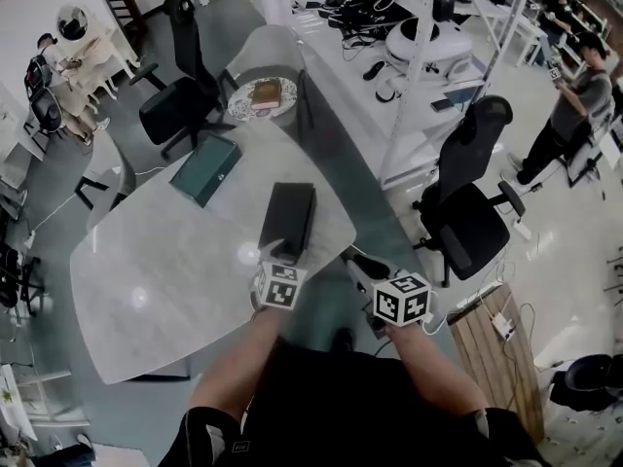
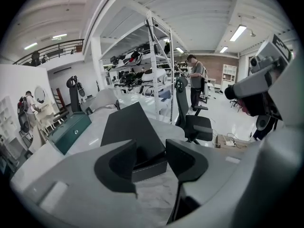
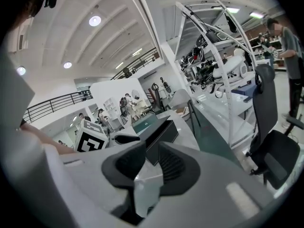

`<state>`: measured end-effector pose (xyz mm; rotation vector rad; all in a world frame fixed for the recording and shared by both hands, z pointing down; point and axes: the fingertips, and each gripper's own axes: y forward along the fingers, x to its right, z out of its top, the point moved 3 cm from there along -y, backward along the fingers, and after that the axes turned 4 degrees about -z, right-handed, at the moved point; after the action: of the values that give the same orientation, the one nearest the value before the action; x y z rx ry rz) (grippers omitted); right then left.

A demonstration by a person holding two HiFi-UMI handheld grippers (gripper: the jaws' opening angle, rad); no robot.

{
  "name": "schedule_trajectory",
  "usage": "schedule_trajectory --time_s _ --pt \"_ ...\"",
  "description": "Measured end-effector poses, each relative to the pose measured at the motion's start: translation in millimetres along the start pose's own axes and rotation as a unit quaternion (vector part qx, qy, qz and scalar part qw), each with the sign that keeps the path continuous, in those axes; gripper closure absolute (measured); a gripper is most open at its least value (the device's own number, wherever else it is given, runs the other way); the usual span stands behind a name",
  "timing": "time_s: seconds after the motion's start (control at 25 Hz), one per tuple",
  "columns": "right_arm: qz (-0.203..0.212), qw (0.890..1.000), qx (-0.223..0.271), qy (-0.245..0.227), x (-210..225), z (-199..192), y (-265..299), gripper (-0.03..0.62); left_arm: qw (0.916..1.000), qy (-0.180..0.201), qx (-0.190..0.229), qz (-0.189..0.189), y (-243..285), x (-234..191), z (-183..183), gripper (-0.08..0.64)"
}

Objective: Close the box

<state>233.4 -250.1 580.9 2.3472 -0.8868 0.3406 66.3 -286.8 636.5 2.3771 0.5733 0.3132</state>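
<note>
I have the left gripper [image 1: 271, 253] reaching out over the near side of the marble-patterned table [image 1: 165, 270] and angled down, its tip at the near end of the black box [image 1: 290, 214]. Its claw stands moderately wide. In the left gripper view the near end of the box shows in the gap, and I see neither pad pressing on it. The right gripper [image 1: 358, 259] is held just right of it, off the table's near right edge and pointing less steeply. Its claw is narrow, with a slim gap, and only the table edge shows through. The black box lies lengthwise in the middle of the table. Its lid [image 2: 128, 125] is tilted up at the near end above the base [image 2: 149, 167], so the box is not closed. I cannot see what is inside. A green box [image 1: 206, 168] lies flat and closed on the far left of the table, apart from the black one.
</note>
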Motion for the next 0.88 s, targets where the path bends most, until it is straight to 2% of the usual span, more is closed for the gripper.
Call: schedule_trajectory --time_s 0.48,0.72,0.88 --pt "-0.006 1.0 0.002 0.003 3 4 3 0.505 0.9998 0.001 -0.011 -0.018 6 3 -6 0.376" --pt "0.0 1.0 0.004 -0.005 3 5 2 0.505 0.9995 -0.002 0.026 -0.016 -11 1 5 0.391" --pt "0.008 1.0 0.011 -0.02 -4 16 6 0.505 0.9967 -0.041 0.068 -0.02 -33 -11 16 0.391"
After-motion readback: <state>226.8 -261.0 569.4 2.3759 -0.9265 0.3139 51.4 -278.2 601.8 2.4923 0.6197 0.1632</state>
